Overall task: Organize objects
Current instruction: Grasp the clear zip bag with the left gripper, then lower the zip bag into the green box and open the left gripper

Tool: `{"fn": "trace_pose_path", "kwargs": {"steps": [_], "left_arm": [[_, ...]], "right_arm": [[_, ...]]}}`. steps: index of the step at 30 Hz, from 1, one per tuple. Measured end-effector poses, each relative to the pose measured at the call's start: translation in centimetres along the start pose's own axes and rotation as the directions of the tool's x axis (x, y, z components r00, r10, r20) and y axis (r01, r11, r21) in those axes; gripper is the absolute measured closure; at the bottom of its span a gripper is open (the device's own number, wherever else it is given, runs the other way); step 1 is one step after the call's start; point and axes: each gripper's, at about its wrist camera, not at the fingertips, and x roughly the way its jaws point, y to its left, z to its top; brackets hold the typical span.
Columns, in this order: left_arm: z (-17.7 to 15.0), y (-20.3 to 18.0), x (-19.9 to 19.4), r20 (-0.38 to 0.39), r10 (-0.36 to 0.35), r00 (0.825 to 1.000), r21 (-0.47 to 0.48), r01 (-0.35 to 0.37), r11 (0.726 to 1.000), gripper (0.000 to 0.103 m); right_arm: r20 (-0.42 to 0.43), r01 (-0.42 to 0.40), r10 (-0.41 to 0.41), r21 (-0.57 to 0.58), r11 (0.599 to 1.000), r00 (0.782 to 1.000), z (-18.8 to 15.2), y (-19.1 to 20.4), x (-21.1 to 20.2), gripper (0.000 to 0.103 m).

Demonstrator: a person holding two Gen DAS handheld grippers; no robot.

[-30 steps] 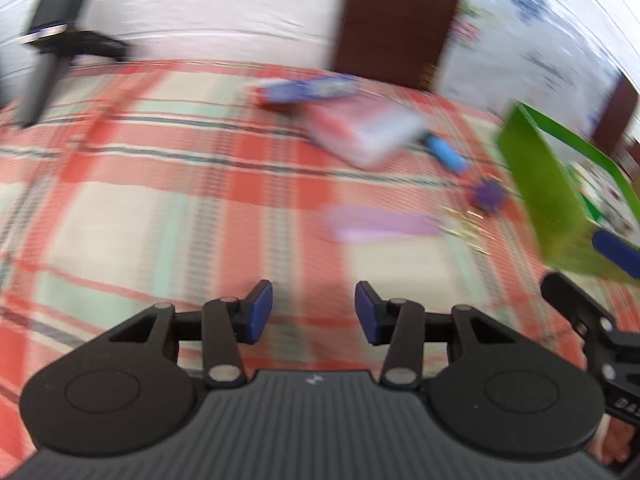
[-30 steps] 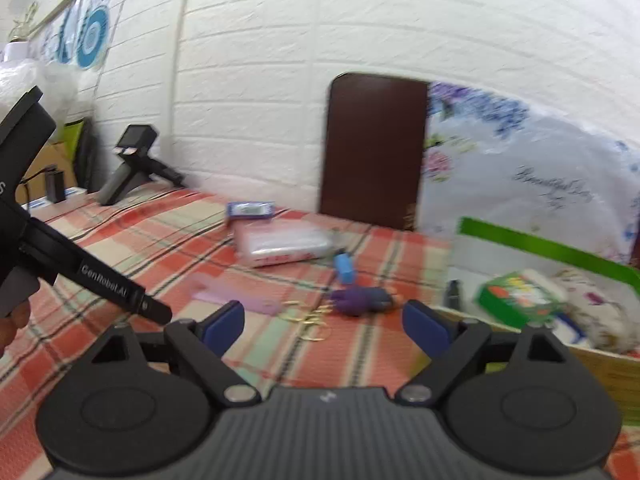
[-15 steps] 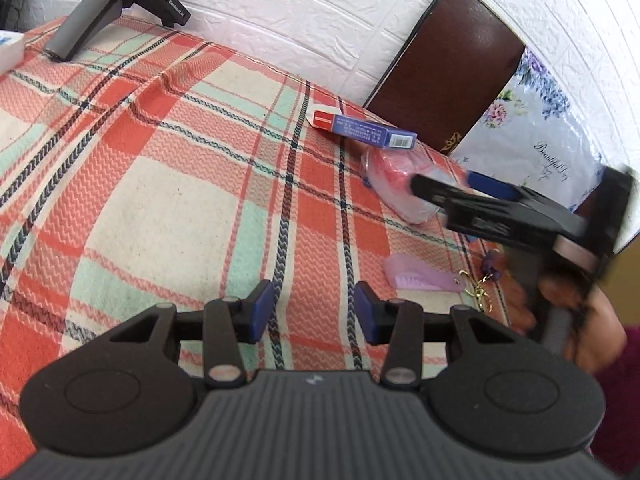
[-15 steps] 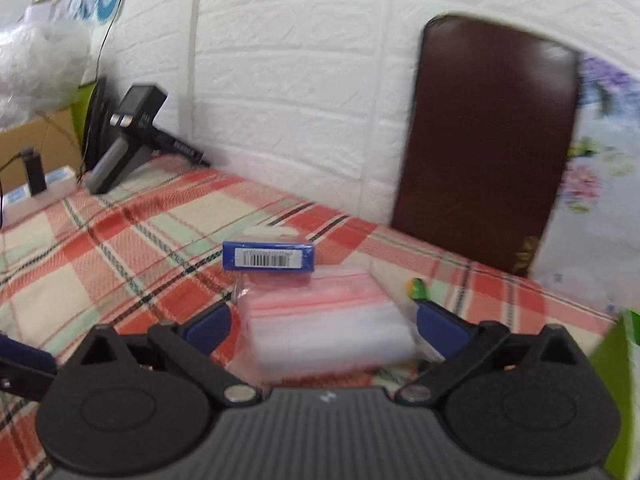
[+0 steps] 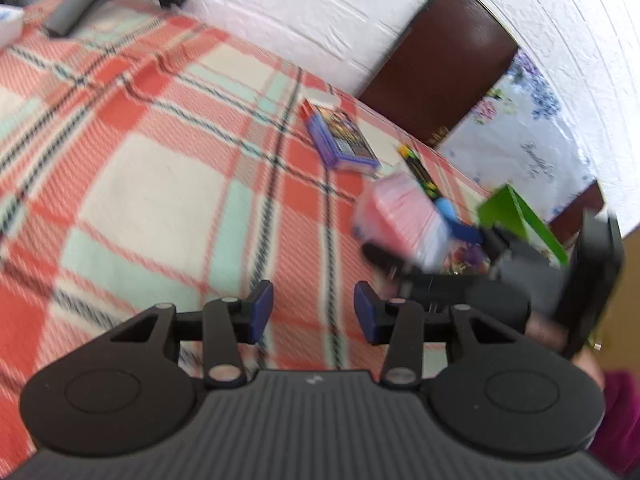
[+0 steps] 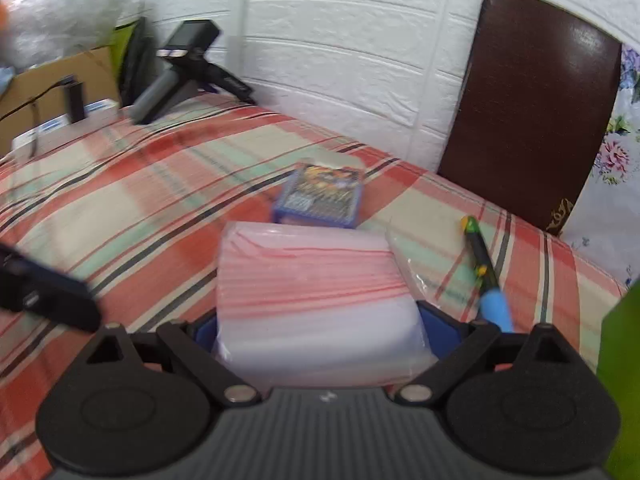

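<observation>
A clear pack of pink-striped plastic bags (image 6: pixel 316 296) lies on the plaid tablecloth (image 6: pixel 132 208). My right gripper (image 6: pixel 320 326) straddles its near end. The jaws are closing, each blue pad right beside a side of the pack, which shows no squeeze. In the left wrist view the same pack (image 5: pixel 400 216) is blurred, with the right gripper (image 5: pixel 472 280) at it. My left gripper (image 5: pixel 313 312) hovers over bare cloth, part open and empty. Behind the pack lie a blue card box (image 6: pixel 320 196) and a dark pen (image 6: pixel 480 256) with a blue end.
A green box (image 5: pixel 516 216) stands to the right of the pack, its wall (image 6: pixel 620 360) close to my right gripper. A brown chair back (image 6: pixel 532 112) leans on the white wall. A black handheld device (image 6: pixel 176 76) rests at the far left, next to cardboard and cables.
My right gripper has pushed forward and down until the bag pack sits between its jaws. The left gripper swung left earlier, rolled a little, and now holds almost still.
</observation>
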Motion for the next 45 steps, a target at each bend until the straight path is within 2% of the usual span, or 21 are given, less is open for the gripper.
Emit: {"fn": "trace_pose_path", "kwargs": {"steps": [4,6,9,13,15,22,27,28,30,34,37,39,42,45], "left_arm": [[-1.2,-1.2,-1.3,-0.024,-0.035,0.999,0.022,0.036,0.999,0.054],[-1.9,-1.8,-2.2,-0.034,-0.061,0.998,0.033,0.062,0.998,0.045],[-3.2,-2.8,-3.3,-0.057,-0.097,0.994,0.052,0.1,0.994,0.043],[-4.9,-4.3,-3.8,-0.096,-0.097,0.991,0.086,0.105,0.991,0.042],[-5.5,-4.7,-4.0,-0.11,-0.089,0.99,0.096,0.1,0.99,0.04],[-6.1,-5.3,-3.5,-0.142,-0.087,0.986,0.082,0.099,0.992,0.04],[-6.2,-5.6,-2.4,-0.161,-0.074,0.984,0.096,0.091,0.991,0.042],[-6.2,-5.5,-2.2,-0.157,-0.066,0.985,0.096,0.082,0.992,0.044],[-6.2,-5.3,-2.1,-0.14,-0.041,0.989,0.111,0.057,0.992,0.054],[-5.2,-4.5,-3.3,-0.106,-0.06,0.993,0.075,0.069,0.995,0.06],[-4.2,-4.9,-4.7,-0.053,-0.074,0.996,0.073,0.078,0.994,0.06],[-3.2,-5.7,-5.5,-0.015,-0.094,0.995,0.087,0.095,0.992,0.06],[-1.4,-7.9,-5.8,0.027,-0.137,0.99,0.13,0.132,0.983,0.061],[0.3,-11.2,-4.5,0.03,-0.172,0.985,0.188,0.164,0.968,0.061]], "right_arm": [[0.017,-0.019,0.019,0.015,1.0,1.0,-2.7,2.5,-4.2,0.007],[0.026,-0.034,0.033,0.024,0.999,0.999,-4.0,3.5,-6.1,0.007],[0.031,-0.034,0.032,0.059,0.998,0.999,-5.6,5.0,-8.7,0.006],[0.088,-0.081,0.075,0.074,0.994,0.993,-7.4,7.1,-11.8,0.002],[0.113,-0.072,0.065,0.055,0.996,0.991,-7.8,7.4,-12.7,0.0],[0.111,-0.072,0.064,0.067,0.995,0.992,-7.4,6.8,-12.8,0.0],[0.085,-0.071,0.066,0.052,0.996,0.994,-7.7,7.8,-12.2,0.0],[0.081,-0.068,0.064,0.051,0.996,0.995,-7.7,8.0,-12.0,0.0],[0.074,-0.048,0.045,0.04,0.998,0.996,-7.6,8.2,-11.5,0.004],[0.109,-0.039,0.034,0.045,0.998,0.993,-6.7,8.7,-11.5,0.007],[0.185,0.001,-0.003,0.01,1.0,0.983,-5.8,9.3,-12.2,0.008],[0.247,0.046,-0.042,-0.009,0.999,0.968,-5.1,9.4,-12.9,0.008],[0.327,0.106,-0.102,0.004,0.994,0.94,-4.1,7.8,-14.1,0.008],[0.362,0.17,-0.175,0.044,0.984,0.916,-3.6,5.4,-15.0,0.008]]}}
